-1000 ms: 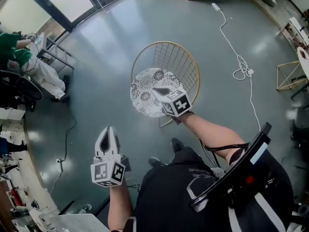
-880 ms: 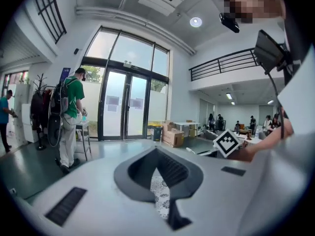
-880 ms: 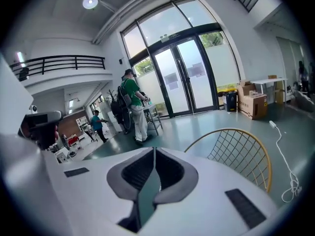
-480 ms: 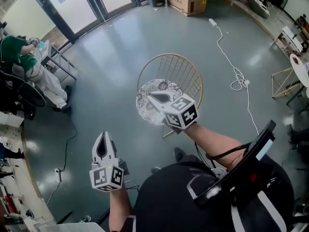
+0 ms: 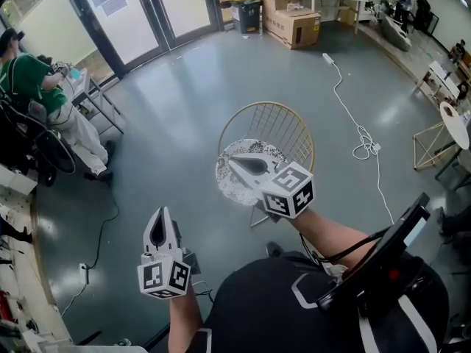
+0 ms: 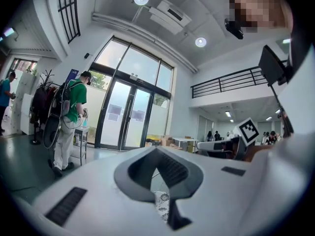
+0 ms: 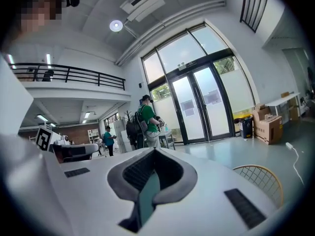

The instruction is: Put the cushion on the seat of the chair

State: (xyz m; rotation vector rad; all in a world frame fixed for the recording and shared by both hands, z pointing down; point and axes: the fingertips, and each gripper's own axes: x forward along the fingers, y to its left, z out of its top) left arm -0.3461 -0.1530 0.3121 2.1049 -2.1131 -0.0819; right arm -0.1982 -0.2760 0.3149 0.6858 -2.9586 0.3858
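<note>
Round patterned cushion (image 5: 229, 184) is lying on the seat of the gold wire chair (image 5: 283, 123). Right gripper (image 5: 232, 160) is hovering over the cushion, its jaws pressed together on nothing. Left gripper (image 5: 163, 213), likewise closed and empty, is hanging apart from the chair, above the grey floor (image 5: 176, 101).

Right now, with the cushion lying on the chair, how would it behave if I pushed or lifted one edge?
The cushion looks thin and flat, so it is probably light and would droop if lifted by one edge. It lies on the wire chair with no ties visible, so a push would likely slide it.
</note>
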